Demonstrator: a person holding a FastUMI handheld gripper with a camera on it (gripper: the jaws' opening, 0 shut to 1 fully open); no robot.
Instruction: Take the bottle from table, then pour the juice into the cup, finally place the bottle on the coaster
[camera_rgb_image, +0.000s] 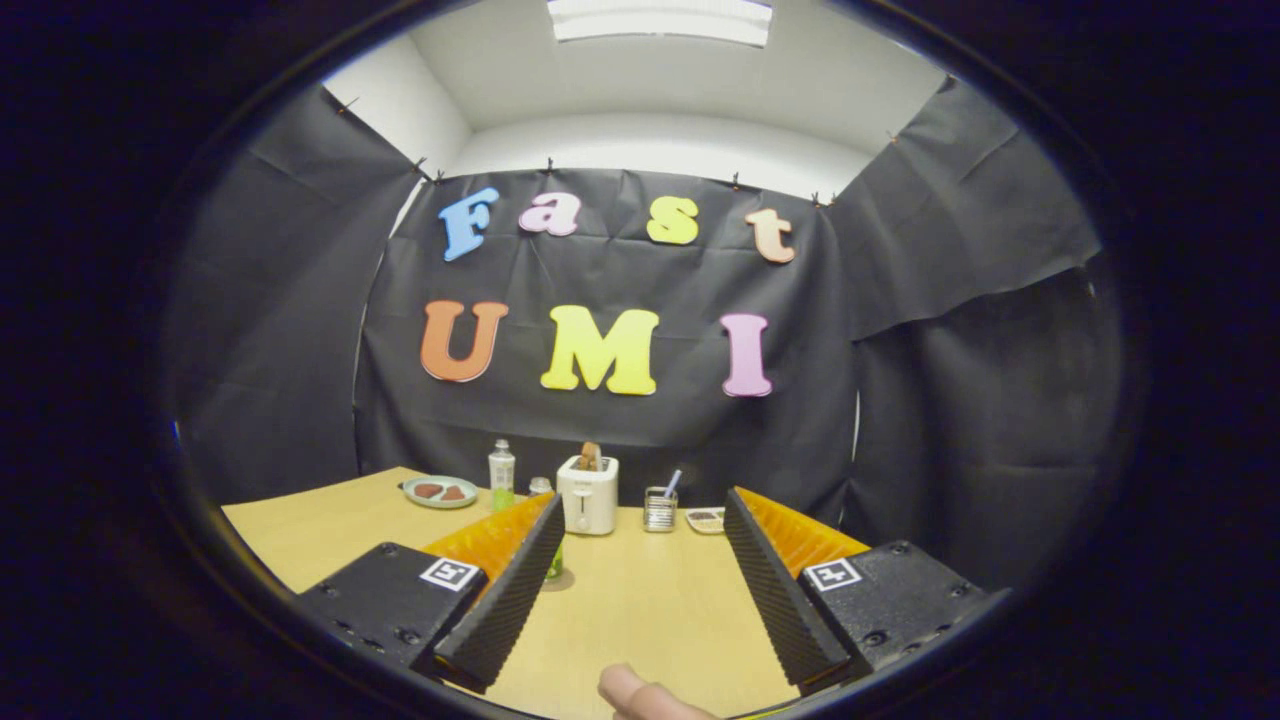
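Hovering above the wooden table (640, 610), the gripper (640, 570) has its fingers spread wide with nothing between them, only bare tabletop and a fingertip (640, 695) of the person at the near edge; two bottles stand beyond the left finger. One clear bottle (501, 475) with green liquid low in it stands near the plate (440, 491), which holds two brownish pieces; a second bottle (545, 530), nearer, is mostly hidden behind the left finger, green showing at its base, and which one the task means I cannot tell. Either looks like thin plastic, light and partly filled, likely smooth and easily squeezed, so the mid-body seems the best grip; a toaster (588, 494) holds bread; a small glass (659, 508) holds a utensil; a small dish (706, 519) sits beside it.
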